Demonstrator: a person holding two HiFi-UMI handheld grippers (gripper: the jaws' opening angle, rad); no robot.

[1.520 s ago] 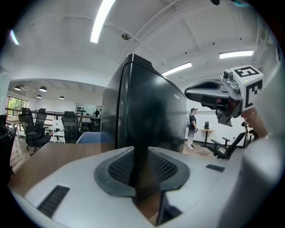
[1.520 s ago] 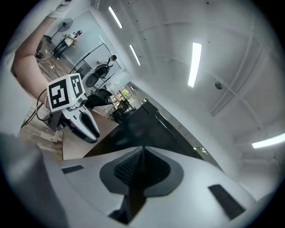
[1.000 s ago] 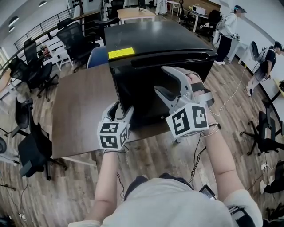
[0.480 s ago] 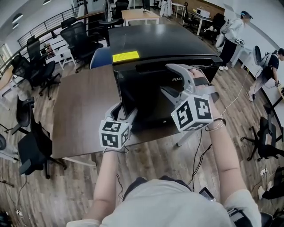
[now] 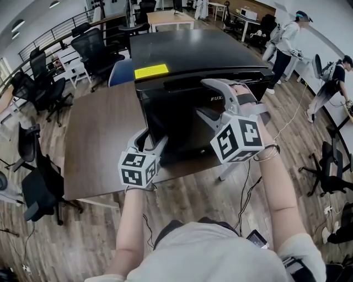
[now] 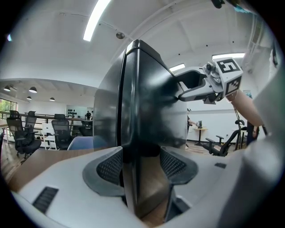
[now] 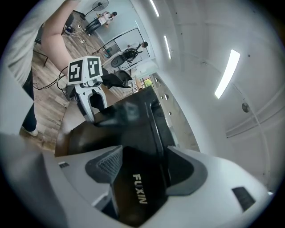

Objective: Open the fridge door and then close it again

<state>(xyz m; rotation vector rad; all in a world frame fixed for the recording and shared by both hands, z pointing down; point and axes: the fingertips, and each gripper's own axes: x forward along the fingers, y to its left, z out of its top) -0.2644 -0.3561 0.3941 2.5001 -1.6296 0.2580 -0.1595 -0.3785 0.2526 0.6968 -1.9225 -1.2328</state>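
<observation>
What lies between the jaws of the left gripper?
The fridge door's edge stands between the left gripper's jaws, clear of the right pad; the left gripper view shows it.

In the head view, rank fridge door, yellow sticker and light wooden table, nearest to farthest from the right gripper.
1. fridge door, at the jaws of the right gripper.
2. yellow sticker, on the fridge top, to the left.
3. light wooden table, far back in the room.
</observation>
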